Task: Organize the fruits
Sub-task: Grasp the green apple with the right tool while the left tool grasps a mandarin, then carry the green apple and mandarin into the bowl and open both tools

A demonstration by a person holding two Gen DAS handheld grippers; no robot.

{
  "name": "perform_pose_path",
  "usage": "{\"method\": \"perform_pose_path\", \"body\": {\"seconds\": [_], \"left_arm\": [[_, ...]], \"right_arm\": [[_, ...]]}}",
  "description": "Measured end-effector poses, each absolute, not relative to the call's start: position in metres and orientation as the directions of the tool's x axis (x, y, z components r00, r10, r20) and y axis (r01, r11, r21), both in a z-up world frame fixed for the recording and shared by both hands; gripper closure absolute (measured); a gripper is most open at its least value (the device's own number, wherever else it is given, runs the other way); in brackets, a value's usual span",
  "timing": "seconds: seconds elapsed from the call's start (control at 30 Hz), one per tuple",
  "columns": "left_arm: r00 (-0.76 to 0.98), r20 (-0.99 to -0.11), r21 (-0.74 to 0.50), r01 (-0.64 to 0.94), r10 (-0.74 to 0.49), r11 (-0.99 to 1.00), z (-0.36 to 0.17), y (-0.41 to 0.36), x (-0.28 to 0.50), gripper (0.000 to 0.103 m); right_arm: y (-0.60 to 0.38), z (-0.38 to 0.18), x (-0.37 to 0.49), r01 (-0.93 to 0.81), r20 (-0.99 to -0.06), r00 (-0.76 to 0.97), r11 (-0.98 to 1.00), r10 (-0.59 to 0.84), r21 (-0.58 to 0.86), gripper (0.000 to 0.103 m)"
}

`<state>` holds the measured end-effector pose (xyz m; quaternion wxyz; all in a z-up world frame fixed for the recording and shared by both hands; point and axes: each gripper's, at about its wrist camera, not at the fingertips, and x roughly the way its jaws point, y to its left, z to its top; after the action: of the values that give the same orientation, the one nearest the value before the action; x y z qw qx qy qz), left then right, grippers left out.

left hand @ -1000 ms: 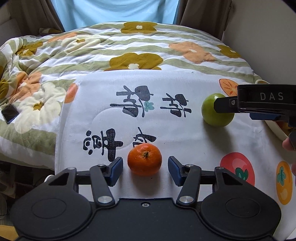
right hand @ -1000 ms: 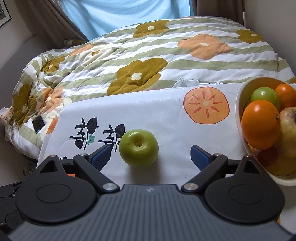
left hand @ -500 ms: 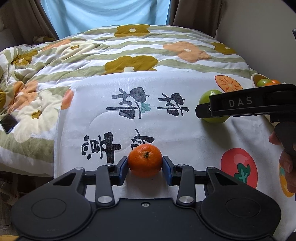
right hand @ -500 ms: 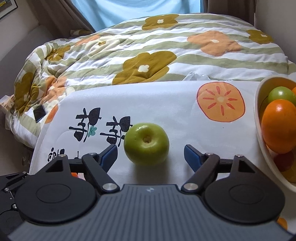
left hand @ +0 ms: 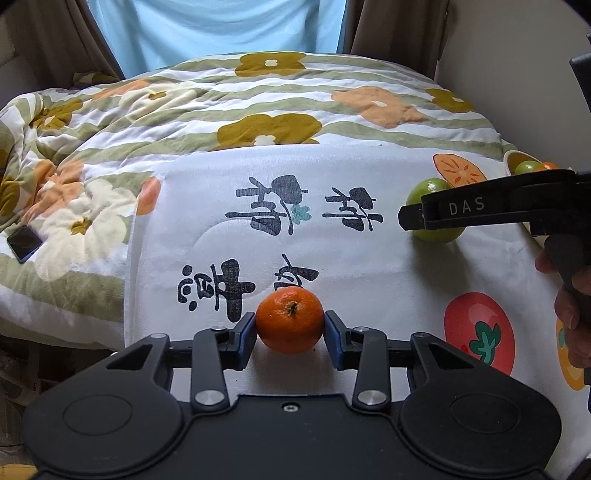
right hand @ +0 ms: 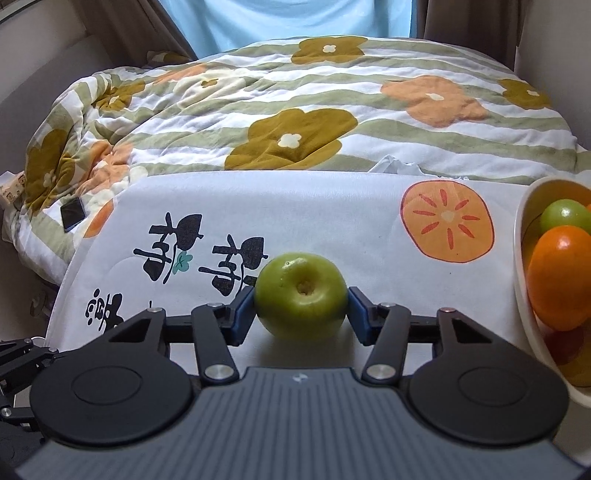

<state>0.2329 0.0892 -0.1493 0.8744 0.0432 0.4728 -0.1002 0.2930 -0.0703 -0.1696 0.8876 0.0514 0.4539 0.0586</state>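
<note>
Blue pads point(left hand: 246, 334) of my left gripper point(left hand: 290, 336) press both flanks of the small orange mandarin point(left hand: 290, 319), which sits on the white printed cloth point(left hand: 369, 258) with its stem end up; these jaws have just been closing, with the fruit between them, and are now clamped on it. My right gripper point(right hand: 301, 312) has just been closing too, and its blue pads point(right hand: 244, 314) touch the left and right sides of the green apple point(right hand: 301, 295), gripping it where it rests on the same cloth, dimple facing up. In the left wrist view that right gripper reaches in from the right edge as a black bar across the apple, with part of a hand point(left hand: 570, 314) below it.

Just right of the apple stands a cream bowl point(right hand: 521, 266) holding a large orange point(right hand: 561, 277), a green fruit point(right hand: 565, 216) behind it, and something reddish lower down that I cannot make out. Black characters and fruit pictures are printed on the cloth. Beyond its far edge lies a striped floral quilt point(right hand: 332, 110), and a dark phone point(left hand: 24, 243) rests on the quilt at the left. Pale blue curtain point(left hand: 221, 29) hangs behind.
</note>
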Motion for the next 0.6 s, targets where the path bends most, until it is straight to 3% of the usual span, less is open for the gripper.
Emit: {"method": "perform_pose_path", "body": {"seconds": [0.6], "left_arm": [[0.628, -0.765, 0.009, 0.23, -0.141, 0.973, -0.092, 0.046, 0.207, 0.06]], "right_arm": [[-0.121, -0.108, 0.243, -0.062, -0.737, 0.652, 0.981, 0.177, 0.181, 0.035]]}}
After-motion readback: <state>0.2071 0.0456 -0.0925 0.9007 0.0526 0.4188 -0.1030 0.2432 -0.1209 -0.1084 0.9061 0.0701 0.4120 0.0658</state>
